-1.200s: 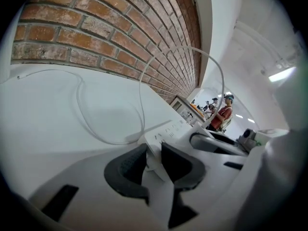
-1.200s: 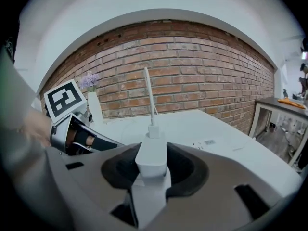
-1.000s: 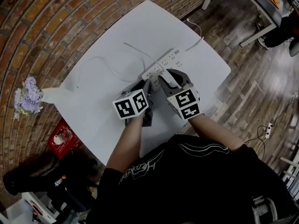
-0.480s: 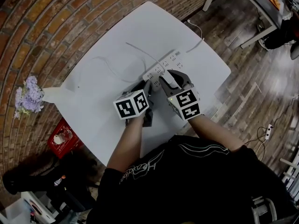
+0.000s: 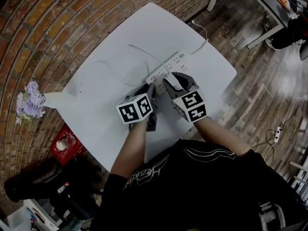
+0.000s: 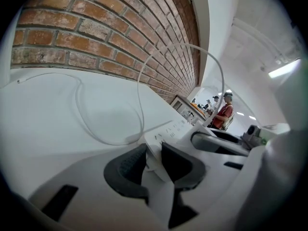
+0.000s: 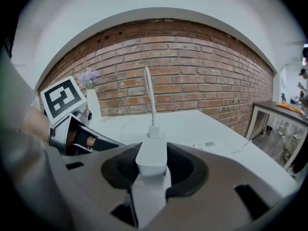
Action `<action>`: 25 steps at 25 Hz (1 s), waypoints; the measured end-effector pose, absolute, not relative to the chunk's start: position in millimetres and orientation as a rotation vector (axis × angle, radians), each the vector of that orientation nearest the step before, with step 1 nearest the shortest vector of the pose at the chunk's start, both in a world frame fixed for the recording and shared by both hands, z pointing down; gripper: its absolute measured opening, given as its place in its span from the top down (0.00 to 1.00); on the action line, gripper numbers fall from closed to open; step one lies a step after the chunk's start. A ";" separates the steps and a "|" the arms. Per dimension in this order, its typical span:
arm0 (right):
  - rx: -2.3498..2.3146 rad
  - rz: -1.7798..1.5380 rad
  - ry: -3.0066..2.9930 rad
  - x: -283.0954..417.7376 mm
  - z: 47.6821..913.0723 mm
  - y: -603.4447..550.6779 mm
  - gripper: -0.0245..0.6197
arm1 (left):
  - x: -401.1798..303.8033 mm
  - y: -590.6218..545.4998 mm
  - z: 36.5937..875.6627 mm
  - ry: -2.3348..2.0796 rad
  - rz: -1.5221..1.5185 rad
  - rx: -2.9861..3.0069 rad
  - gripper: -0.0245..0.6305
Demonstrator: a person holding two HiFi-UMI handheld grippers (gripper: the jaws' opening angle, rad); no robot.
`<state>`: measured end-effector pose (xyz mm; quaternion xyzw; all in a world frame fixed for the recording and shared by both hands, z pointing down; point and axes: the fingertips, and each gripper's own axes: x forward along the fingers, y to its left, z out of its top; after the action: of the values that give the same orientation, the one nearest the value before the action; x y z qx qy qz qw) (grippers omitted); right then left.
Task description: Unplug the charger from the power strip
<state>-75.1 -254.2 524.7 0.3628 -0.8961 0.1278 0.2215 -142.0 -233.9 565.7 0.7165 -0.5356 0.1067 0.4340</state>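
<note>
Counting as I go. I see one white table [image 5: 101, 114]. On it is one power strip [image 5: 169, 65] and one charger [image 7: 152, 154]. I make it two cables: a thin one [image 6: 139, 100] looping through the middle of the left gripper view, and a thicker one [image 5: 202, 43] running off toward the head view's upper right. Two grippers are in shot, the left gripper [image 6: 153, 161] and the right gripper [image 7: 152, 170]. There are two marker cubes [image 5: 135, 108] [image 5: 190, 106]. At far left stands one vase of purple flowers [image 5: 30, 101], and below it one red crate [image 5: 66, 143].

On the table [image 5: 106, 114] the power strip [image 5: 172, 63] sits in the left gripper [image 6: 154, 160], the charger [image 7: 152, 153] in the right gripper [image 7: 153, 171].
</note>
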 end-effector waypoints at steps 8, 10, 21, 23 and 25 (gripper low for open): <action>0.981 0.384 -2.489 -74.3 524.6 -254.6 0.78 | -141.7 -233.5 566.5 -1.336 0.265 1.783 0.81; 0.981 0.389 -2.494 -74.2 524.1 -255.7 0.78 | -142.4 -233.4 567.9 -1.334 0.266 1.782 0.81; 0.970 0.393 -2.499 -71.8 521.9 -256.1 0.78 | -139.6 -233.6 565.2 -1.334 0.259 1.776 0.81; 0.955 0.344 -2.484 -73.9 520.5 -254.6 0.78 | -140.0 -233.7 565.1 -1.335 0.260 1.776 0.81; 0.943 0.257 -2.459 -78.4 518.9 -251.0 0.78 | -140.8 -233.8 565.2 -1.336 0.260 1.774 0.81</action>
<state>-78.4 -251.0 518.9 0.3453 -0.9010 0.0942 0.2451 -140.8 -233.8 565.2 0.7135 -0.5373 0.1046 0.4374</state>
